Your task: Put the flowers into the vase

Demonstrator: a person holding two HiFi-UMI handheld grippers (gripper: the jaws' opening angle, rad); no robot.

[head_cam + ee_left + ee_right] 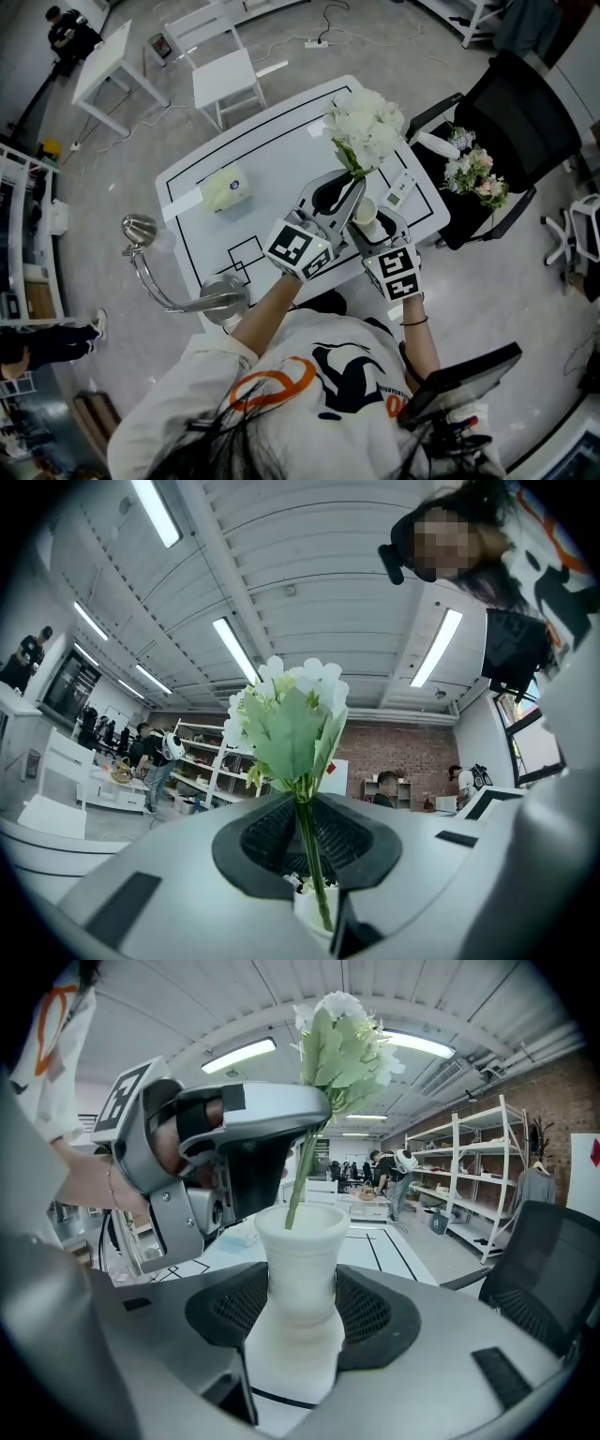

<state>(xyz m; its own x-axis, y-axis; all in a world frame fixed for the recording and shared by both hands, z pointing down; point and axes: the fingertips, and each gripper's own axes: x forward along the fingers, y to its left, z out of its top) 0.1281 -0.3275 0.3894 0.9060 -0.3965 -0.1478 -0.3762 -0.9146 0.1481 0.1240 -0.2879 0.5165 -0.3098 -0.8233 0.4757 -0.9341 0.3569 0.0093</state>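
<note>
A bunch of white flowers (367,127) with green leaves stands upright over the white table (244,159). My left gripper (345,202) is shut on its thin green stem (312,855). In the right gripper view the stem runs down into the mouth of a white vase (300,1288), with the left gripper (234,1138) just above the rim and the flowers (342,1040) overhead. My right gripper (302,1312) has its pads against both sides of the vase's narrow neck. The vase (366,217) stands near the table's front right edge.
A second bouquet of pink and white flowers (473,173) lies on a black office chair (525,122) to the right. A pale green box (225,187) sits on the table's left half. A chrome lamp (178,281) stands at the front left corner.
</note>
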